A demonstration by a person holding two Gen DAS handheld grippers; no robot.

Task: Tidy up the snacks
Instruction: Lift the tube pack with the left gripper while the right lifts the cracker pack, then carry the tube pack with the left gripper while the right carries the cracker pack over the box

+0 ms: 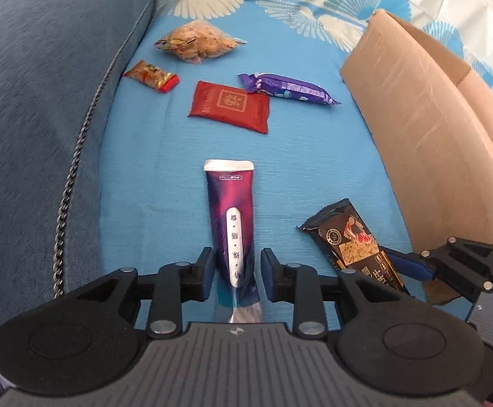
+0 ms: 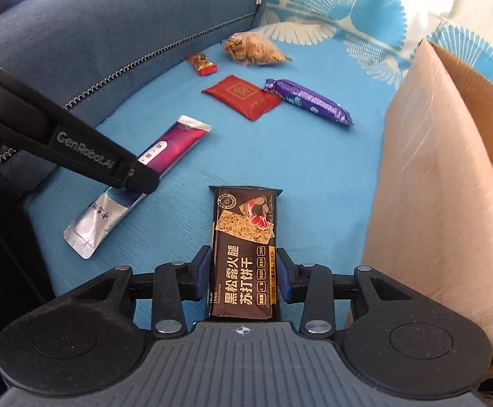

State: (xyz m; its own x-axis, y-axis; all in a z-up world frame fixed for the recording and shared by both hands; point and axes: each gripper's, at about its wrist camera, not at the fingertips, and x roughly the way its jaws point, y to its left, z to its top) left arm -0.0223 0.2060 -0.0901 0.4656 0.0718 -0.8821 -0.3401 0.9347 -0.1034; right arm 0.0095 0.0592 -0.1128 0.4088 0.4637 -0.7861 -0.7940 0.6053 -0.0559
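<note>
My left gripper [image 1: 234,276] straddles a long purple stick pouch [image 1: 230,217] lying on the blue cushion; small gaps show between the pads and the pouch, so it is open. It also shows in the right wrist view [image 2: 138,178] over that pouch [image 2: 165,146]. My right gripper [image 2: 244,276] has its pads against both sides of a dark brown cracker pack [image 2: 243,251], which lies on the cushion. In the left wrist view the cracker pack [image 1: 348,237] lies right of the pouch with the right gripper [image 1: 415,264] at its near end.
A cardboard box [image 1: 426,142] stands open on the right, also in the right wrist view [image 2: 439,183]. Farther off lie a red sachet [image 1: 229,107], a purple wafer pack [image 1: 287,88], a small red-orange snack [image 1: 151,76] and a clear bag of biscuits [image 1: 197,40]. Sofa back [image 1: 43,101] rises left.
</note>
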